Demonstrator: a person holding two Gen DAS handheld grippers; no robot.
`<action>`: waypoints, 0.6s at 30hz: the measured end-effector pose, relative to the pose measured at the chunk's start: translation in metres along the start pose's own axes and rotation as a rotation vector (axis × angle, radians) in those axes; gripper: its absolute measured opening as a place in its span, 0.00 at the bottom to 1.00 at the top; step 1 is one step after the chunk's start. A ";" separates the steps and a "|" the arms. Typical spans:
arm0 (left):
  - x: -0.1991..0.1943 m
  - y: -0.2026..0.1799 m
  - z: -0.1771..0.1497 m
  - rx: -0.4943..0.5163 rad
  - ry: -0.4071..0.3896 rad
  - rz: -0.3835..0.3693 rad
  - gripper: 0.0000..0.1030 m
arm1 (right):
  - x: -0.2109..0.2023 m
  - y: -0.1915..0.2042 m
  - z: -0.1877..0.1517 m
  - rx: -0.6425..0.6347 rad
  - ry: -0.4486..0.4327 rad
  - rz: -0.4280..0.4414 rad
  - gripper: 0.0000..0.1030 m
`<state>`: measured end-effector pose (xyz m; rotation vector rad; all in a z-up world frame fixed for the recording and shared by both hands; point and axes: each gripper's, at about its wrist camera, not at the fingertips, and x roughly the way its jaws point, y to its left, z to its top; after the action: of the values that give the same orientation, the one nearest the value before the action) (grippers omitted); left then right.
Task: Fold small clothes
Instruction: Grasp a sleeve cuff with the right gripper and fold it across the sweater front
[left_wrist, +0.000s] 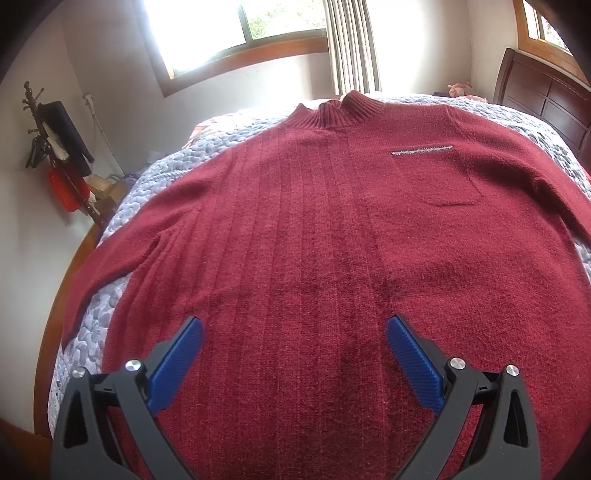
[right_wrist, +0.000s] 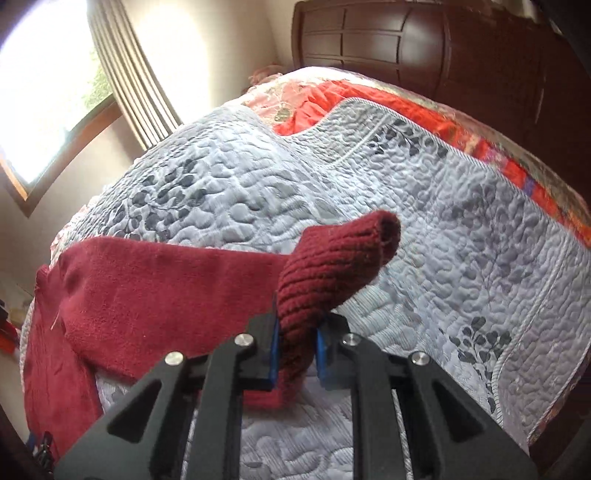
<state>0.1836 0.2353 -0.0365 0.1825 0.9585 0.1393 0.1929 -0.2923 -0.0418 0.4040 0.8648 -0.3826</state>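
Note:
A dark red knit sweater (left_wrist: 314, 221) lies spread flat, front up, on a grey quilted bedspread (left_wrist: 140, 195), its ribbed collar (left_wrist: 338, 110) at the far end. My left gripper (left_wrist: 293, 332) hovers open over the sweater's lower middle, nothing between its blue pads. In the right wrist view my right gripper (right_wrist: 297, 343) is shut on the ribbed cuff (right_wrist: 332, 266) of a sleeve (right_wrist: 166, 288). The cuff stands up from the jaws and curls to the right, lifted off the quilt (right_wrist: 461, 258). The sleeve runs left toward the sweater's body.
A dark wooden headboard (right_wrist: 424, 48) stands at the far right of the bed. An orange patterned blanket (right_wrist: 369, 107) lies beyond the quilt. A coat stand (left_wrist: 55, 147) with hanging items is by the wall at left. Windows with curtains (left_wrist: 351, 44) are behind the bed.

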 end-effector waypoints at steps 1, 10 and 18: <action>0.000 0.003 0.000 -0.004 0.001 0.000 0.97 | -0.002 0.013 0.001 -0.034 -0.010 0.003 0.13; 0.008 0.029 0.005 -0.060 0.012 0.002 0.97 | 0.004 0.142 -0.010 -0.271 -0.014 0.171 0.13; 0.018 0.045 0.006 -0.101 0.026 0.005 0.97 | 0.006 0.254 -0.054 -0.518 0.029 0.342 0.13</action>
<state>0.1973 0.2818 -0.0375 0.0903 0.9749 0.1950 0.2833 -0.0489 -0.0308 0.0709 0.8690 0.1658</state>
